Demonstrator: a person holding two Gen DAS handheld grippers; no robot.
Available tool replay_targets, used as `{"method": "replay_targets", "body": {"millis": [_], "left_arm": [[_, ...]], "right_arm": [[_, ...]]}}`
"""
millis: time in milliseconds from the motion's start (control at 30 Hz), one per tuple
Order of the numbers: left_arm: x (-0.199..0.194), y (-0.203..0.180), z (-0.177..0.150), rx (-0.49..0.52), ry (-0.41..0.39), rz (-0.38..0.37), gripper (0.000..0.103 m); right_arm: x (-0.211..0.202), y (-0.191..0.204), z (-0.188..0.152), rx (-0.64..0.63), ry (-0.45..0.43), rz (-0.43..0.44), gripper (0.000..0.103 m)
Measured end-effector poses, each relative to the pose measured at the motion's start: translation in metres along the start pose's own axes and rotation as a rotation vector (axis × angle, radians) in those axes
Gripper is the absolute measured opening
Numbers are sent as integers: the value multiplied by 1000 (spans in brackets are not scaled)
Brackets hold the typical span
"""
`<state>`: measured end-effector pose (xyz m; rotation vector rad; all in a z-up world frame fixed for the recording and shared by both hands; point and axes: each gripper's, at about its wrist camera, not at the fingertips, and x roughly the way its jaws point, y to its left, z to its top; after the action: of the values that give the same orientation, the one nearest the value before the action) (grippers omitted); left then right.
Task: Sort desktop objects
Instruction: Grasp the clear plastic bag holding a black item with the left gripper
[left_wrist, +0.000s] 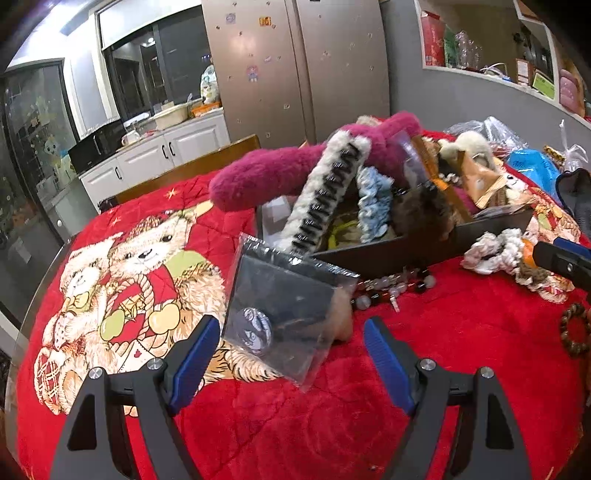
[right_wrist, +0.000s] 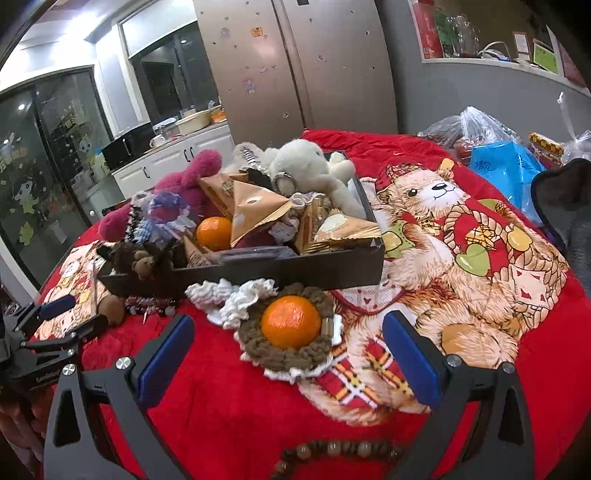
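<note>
Right between the spread blue pads of the right gripper (right_wrist: 288, 354) sits an orange mandarin (right_wrist: 290, 322), resting in a brown crocheted scrunchie (right_wrist: 284, 354) on the red teddy-bear blanket (right_wrist: 461, 236); the pads stand wide apart and hold nothing. Just behind it lies a white crocheted scrunchie (right_wrist: 232, 299), touching the front wall of the dark tray (right_wrist: 280, 271). That tray is piled with a second mandarin (right_wrist: 214, 232), tan triangular snack packets (right_wrist: 255, 210), a white plush animal (right_wrist: 306, 166) and a magenta plush (right_wrist: 199, 166). A wooden bead bracelet (right_wrist: 332, 452) lies near the bottom edge of the right wrist view.

Seen from the left wrist, the left gripper (left_wrist: 291, 354) is likewise open and empty, its fingers flanking the lower end of a clear plastic bag (left_wrist: 284, 310) holding a dark item, which lies tilted on the blanket just in front of the tray's corner (left_wrist: 369, 254). A white fuzzy hair claw (left_wrist: 325, 192) leans out over the tray's edge, and a string of glass beads (left_wrist: 391, 286) lies along its wall. Behind the table stand a steel fridge (left_wrist: 295, 66) and white cabinets (left_wrist: 155, 155).
</note>
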<state>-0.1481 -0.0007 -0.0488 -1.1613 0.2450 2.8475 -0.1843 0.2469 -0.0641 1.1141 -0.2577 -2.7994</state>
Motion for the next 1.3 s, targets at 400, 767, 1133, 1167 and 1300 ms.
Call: {"method": "replay_targets", "body": {"millis": [400, 767, 1133, 1167, 1300], "left_arm": [[20, 22, -3, -119, 112, -103, 83], [5, 12, 0, -74, 63, -87, 40], [-20, 20, 14, -109, -6, -95, 13], [-22, 20, 15, -109, -15, -90, 12], [-32, 17, 17, -109, -37, -95, 12]], "right_arm": [[35, -9, 5, 30, 140, -36, 98], [28, -19, 4, 67, 118, 67, 59], [-5, -13, -2, 36, 48, 58, 59], [-8, -12, -1, 28, 37, 58, 59], [-19, -8, 0, 12, 3, 66, 59]]}}
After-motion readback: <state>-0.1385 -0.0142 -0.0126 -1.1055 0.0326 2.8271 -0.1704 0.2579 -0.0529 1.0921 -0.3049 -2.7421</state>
